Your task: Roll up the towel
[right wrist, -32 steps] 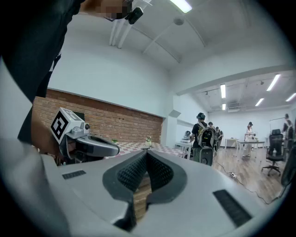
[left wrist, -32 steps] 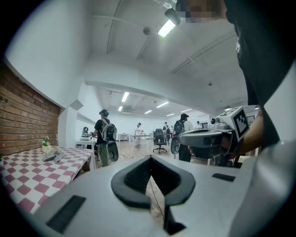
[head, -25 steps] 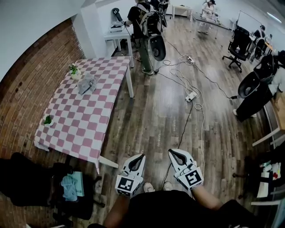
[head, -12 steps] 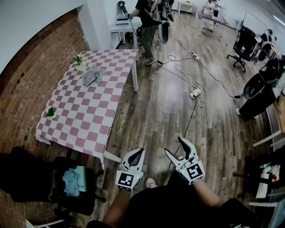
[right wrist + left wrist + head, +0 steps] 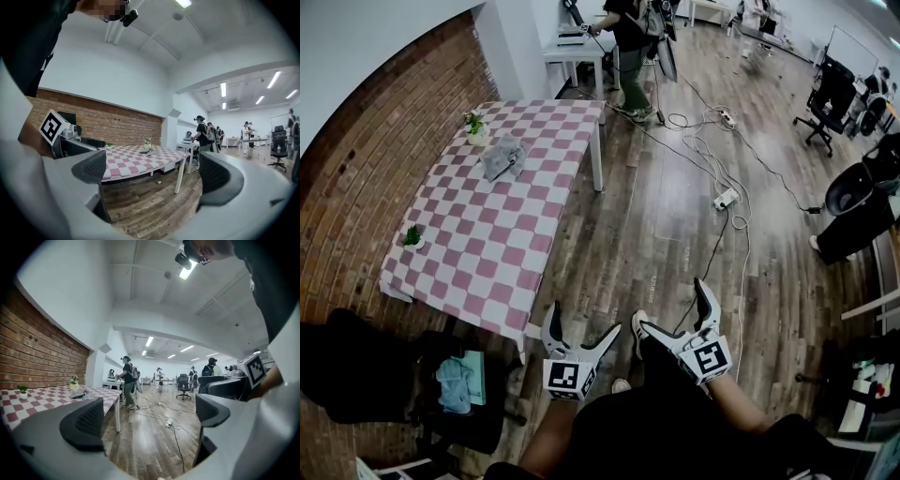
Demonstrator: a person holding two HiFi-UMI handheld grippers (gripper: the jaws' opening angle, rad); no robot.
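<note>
From the head view, looking steeply down, the left gripper (image 5: 583, 323) and the right gripper (image 5: 670, 307) were held out level over the wooden floor (image 5: 656, 234), near the bottom of the scene, with nothing in either. A second earlier both pairs of fingers lay together; the right pair began to part first, and both had just been opening until each stood wide apart. The grey towel (image 5: 502, 157) lay crumpled at the far end of the checked worktop (image 5: 487, 253), well apart from both grippers, beside a small potted plant (image 5: 473, 122); a second plant (image 5: 412, 235) stood at the worktop's near left edge. Cables trailed across the floor to the right, and a person (image 5: 630, 37) stood beyond the worktop's far corner. The worktop sat a little nearer and more central than a second before. In the left gripper view, the two dark fingers (image 5: 86, 423) were spread wide with only floor between them; the worktop and towel showed small at the far left. In the right gripper view, the fingers (image 5: 91, 167) were likewise wide apart and empty, with the worktop ahead and to the left and the towel a small grey shape on it. Judging from this, the rolling had not begun: the open fingers looked like readiness for an approach to the towel, which still had to be reached.
</note>
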